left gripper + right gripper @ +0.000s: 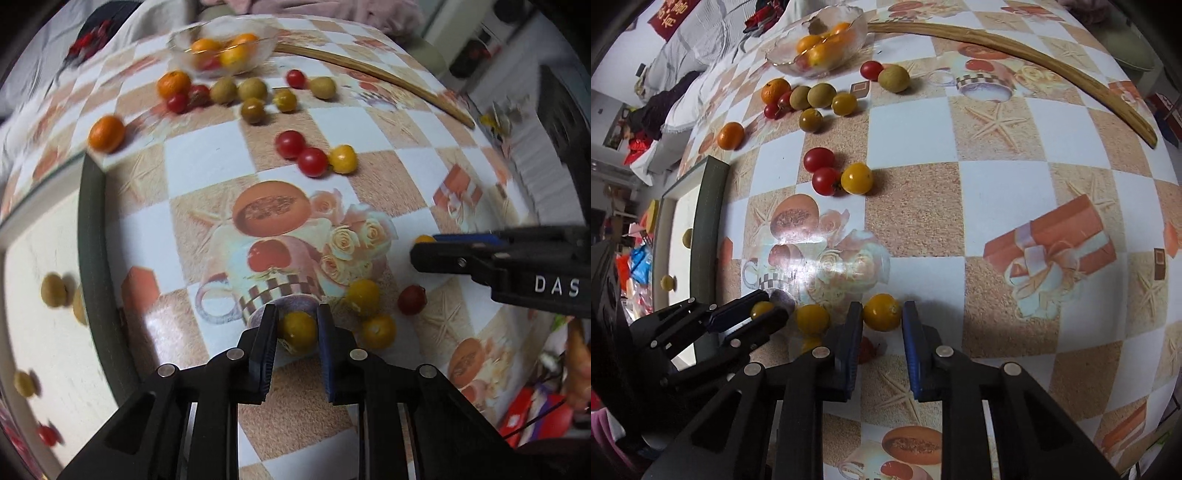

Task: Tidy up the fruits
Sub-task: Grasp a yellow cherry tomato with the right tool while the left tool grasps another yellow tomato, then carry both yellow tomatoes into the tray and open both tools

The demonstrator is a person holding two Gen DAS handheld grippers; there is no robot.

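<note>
My left gripper (297, 328) pinches a yellow tomato (297, 331); my right gripper (881, 314) brackets another yellow fruit (882, 312), jaws spread. Squeezing hard could burst either; a loose grip lets them roll across the bench (997, 184).

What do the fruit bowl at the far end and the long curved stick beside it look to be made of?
The bowl looks like clear glass or clear plastic: the orange fruits inside show through its wall, and its wavy rim glints. The curved stick looks like bare wood or bamboo: tan, matte, with darker streaks along its length.
</note>
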